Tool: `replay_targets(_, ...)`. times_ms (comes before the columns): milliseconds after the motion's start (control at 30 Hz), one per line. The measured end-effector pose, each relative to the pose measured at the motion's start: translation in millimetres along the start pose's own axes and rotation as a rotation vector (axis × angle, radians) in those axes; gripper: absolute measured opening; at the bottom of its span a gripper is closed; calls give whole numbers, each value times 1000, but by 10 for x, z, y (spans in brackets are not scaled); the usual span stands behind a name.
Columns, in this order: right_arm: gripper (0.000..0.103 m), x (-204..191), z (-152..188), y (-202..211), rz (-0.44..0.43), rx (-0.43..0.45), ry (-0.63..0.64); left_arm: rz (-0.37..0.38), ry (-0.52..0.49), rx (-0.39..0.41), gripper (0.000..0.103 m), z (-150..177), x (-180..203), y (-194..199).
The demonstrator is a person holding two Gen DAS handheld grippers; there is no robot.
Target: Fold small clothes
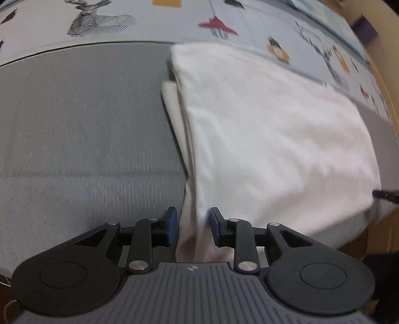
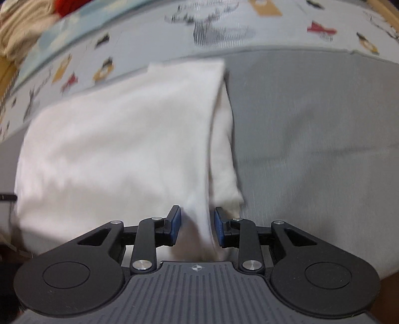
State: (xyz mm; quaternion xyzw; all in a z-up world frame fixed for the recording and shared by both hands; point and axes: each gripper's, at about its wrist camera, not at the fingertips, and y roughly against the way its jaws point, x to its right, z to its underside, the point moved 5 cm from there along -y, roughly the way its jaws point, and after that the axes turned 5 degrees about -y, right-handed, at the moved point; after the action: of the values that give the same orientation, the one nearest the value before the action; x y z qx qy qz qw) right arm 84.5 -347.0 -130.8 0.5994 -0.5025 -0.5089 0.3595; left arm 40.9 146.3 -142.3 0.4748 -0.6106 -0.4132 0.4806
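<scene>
A: Left gripper [image 1: 193,228]?

B: 2 blue pads [image 1: 172,225] parted narrowly, a ridge of the folded white cotton garment [image 1: 269,139] standing between them. Whether they pinch it, cannot tell. Cloth spreads from 12 to 3 o'clock over the plain grey bedcover [image 1: 82,119].

A: Right gripper [image 2: 197,225]?

B: Same: narrow gap, the garment's [image 2: 119,139] near edge between the pads [image 2: 219,225], contact unclear. Bulk lies toward 10 o'clock. Animal-print white sheet [image 2: 224,27] at 12; picture is motion-blurred.

White garment [image 1: 269,139] (grey mat [image 1: 82,129], deer-print sheet [image 1: 149,22])
</scene>
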Motion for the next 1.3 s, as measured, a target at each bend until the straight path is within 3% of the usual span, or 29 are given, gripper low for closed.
replay_targets(167, 30, 61, 193, 49, 43, -37, 54, -25, -118, -44, 30, 161, 126, -27)
replay_targets(233, 28, 68, 214, 68, 51, -34, 82, -62, -158, -46, 8, 191, 136, -15)
replay_targets(267, 11, 55, 223, 92, 45, -27, 98, -61, -169, -41, 5, 199, 135, 9)
replay_targets(300, 5, 41, 217, 116, 28, -22, 112, -57, -176, -26, 4, 200, 131, 56)
replay_targets(433, 3, 62, 187, 330, -28, 42, 115, -30, -151, 35, 3, 208, 24, 249)
replay_targets(533, 0, 151, 219, 360, -29, 26, 120, -72, -173, -18, 0, 289, -30, 177)
replay_targets(633, 0, 243, 293, 209, 97, -35, 167, -162, -234, -94, 0, 368, -29, 57)
replay_targets(733, 0, 343, 242, 255, 115, 10, 137, -73, -207, -8, 2, 255, 36, 196)
replay_targets(800, 3, 307, 120, 430, 64, 125, 104, -18, -191, 58, 3, 203, 83, 288)
replay_targets(867, 3, 228, 32, 574, -31, 211, 67, 20, -183, 62, 3, 166, 147, 280)
replay_targets(967, 7, 51, 17, 542, -123, 201, 73, 2, -225, 22, 3, 198, 245, 165)
replay_targets(1133, 14, -190, 186, 117, 38, 42, 255, -80, -226, -98, 7, 262, 178, -74)
replay_targets(1200, 15, -170, 250, 28, 169, 21, 308, -56, -183, -70, 8, 206, 134, -14)
replay_targets(1267, 15, -167, 191, 101, 156, 58, 287, -39, -138, -7, 12, 106, 79, 99)
replay_targets(1300, 15, -176, 154, 165, 144, 91, 274, -30, -119, 25, 24, 59, 56, 151)
